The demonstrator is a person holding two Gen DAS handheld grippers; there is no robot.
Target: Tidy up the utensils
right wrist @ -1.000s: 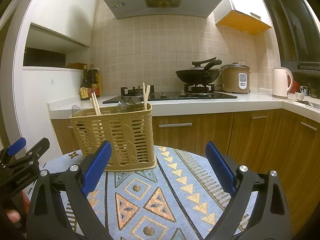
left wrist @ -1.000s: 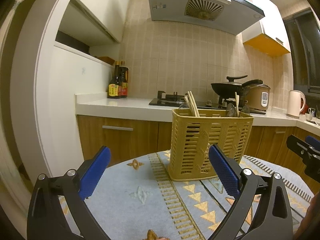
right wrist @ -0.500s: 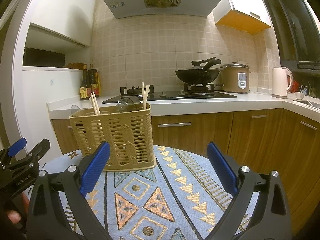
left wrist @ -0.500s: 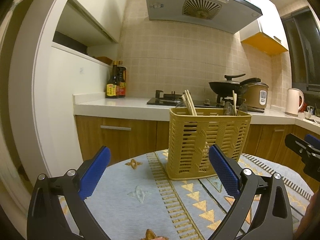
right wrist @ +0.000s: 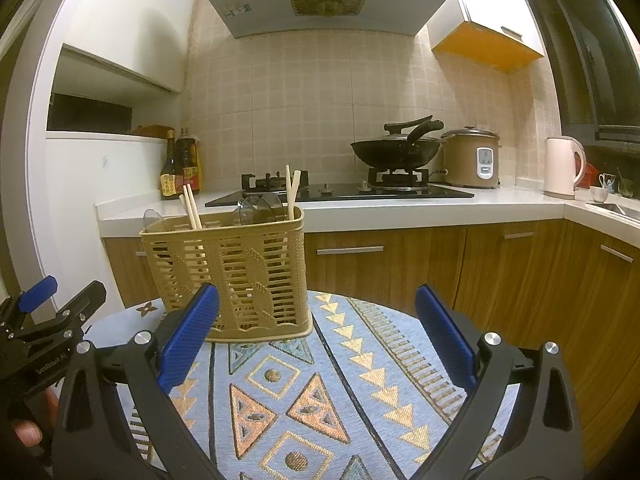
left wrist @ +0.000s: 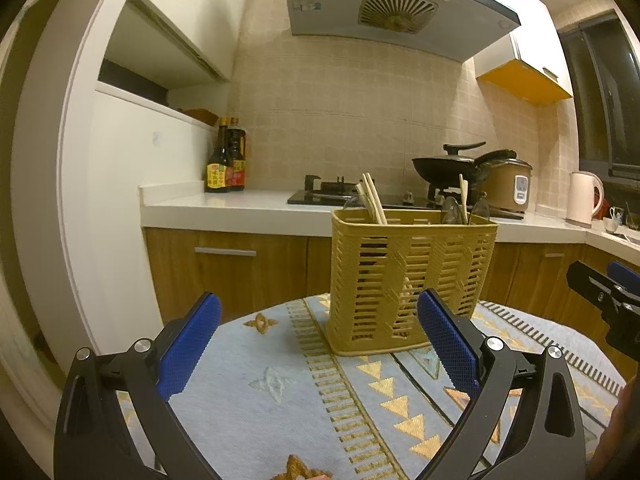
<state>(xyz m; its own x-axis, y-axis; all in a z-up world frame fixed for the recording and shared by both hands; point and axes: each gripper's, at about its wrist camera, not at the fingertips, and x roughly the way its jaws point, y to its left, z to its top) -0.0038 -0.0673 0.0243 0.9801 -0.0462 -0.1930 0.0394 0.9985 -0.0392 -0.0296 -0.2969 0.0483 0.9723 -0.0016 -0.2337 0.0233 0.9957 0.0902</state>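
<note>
A tan slotted utensil basket [left wrist: 408,280] stands upright on the patterned tablecloth [left wrist: 280,392]. It holds wooden chopsticks [left wrist: 373,199] at its left end and clear spoons with another stick [left wrist: 463,200] at its right end. In the right wrist view the basket [right wrist: 232,272] stands left of centre with chopsticks [right wrist: 191,206]. My left gripper [left wrist: 318,340] is open and empty, just in front of the basket. My right gripper [right wrist: 318,336] is open and empty, to the basket's right; it also shows in the left wrist view [left wrist: 604,292].
Behind the round table runs a kitchen counter [right wrist: 400,208] with a gas hob, a black wok [right wrist: 396,148], a rice cooker [right wrist: 476,158], a kettle [right wrist: 562,166] and sauce bottles [left wrist: 226,160]. Wooden cabinets [right wrist: 480,264] stand below.
Both grippers have tilted or risen slightly, so the basket sits a little lower in each view. Nothing was taken hold of or let go.
</note>
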